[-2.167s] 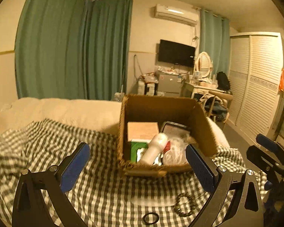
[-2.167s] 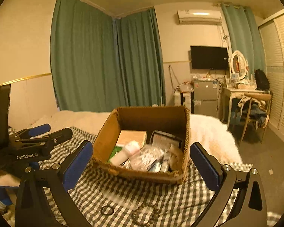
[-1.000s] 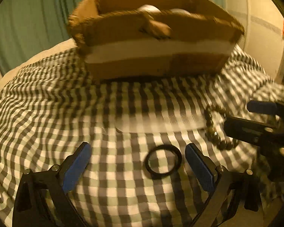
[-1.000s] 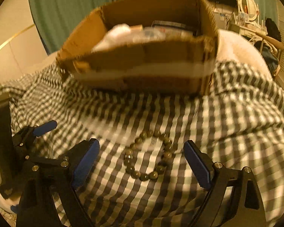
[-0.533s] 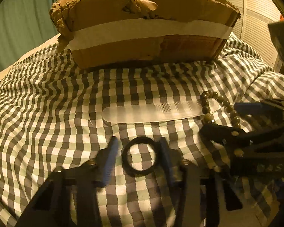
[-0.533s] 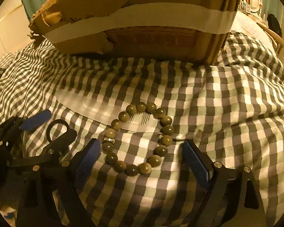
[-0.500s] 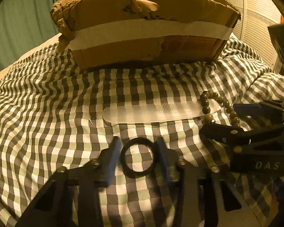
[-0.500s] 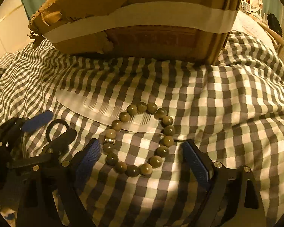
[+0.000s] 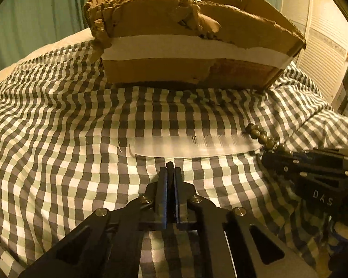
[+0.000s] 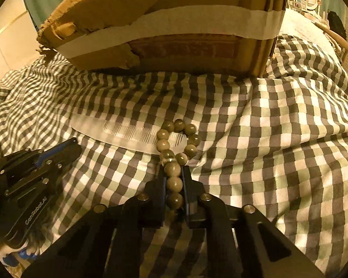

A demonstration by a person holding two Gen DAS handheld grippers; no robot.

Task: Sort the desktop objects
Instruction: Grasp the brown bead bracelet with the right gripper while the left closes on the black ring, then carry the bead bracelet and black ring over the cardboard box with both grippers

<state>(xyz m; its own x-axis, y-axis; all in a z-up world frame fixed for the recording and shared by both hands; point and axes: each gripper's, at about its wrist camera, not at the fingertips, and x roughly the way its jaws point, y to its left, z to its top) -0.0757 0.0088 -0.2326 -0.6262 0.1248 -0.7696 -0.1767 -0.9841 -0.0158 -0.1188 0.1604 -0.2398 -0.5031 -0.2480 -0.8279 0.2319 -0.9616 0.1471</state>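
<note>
My left gripper [image 9: 170, 170] is shut on a black ring; only its dark tip [image 9: 169, 164] shows between the pads, low over the checked cloth. My right gripper [image 10: 173, 173] is shut on a bead bracelet [image 10: 175, 180]; the bracelet's far loop lies on the end of a clear comb [image 10: 127, 133]. The comb [image 9: 185, 147] lies across the cloth just beyond the left gripper. The right gripper shows at the right of the left wrist view [image 9: 297, 162], with beads [image 9: 259, 134] ahead of it. The left gripper shows at the left of the right wrist view [image 10: 55, 155].
A torn cardboard box [image 9: 192, 53] with a white tape band stands on the checked cloth [image 9: 46, 139] just behind the comb; it also shows in the right wrist view [image 10: 164, 30]. A white louvred wardrobe [image 9: 322, 39] is at the far right.
Both grippers came down from above the box to the cloth. The left gripper closed on the black ring and the right gripper closed on the bead bracelet, squeezing it narrow.
</note>
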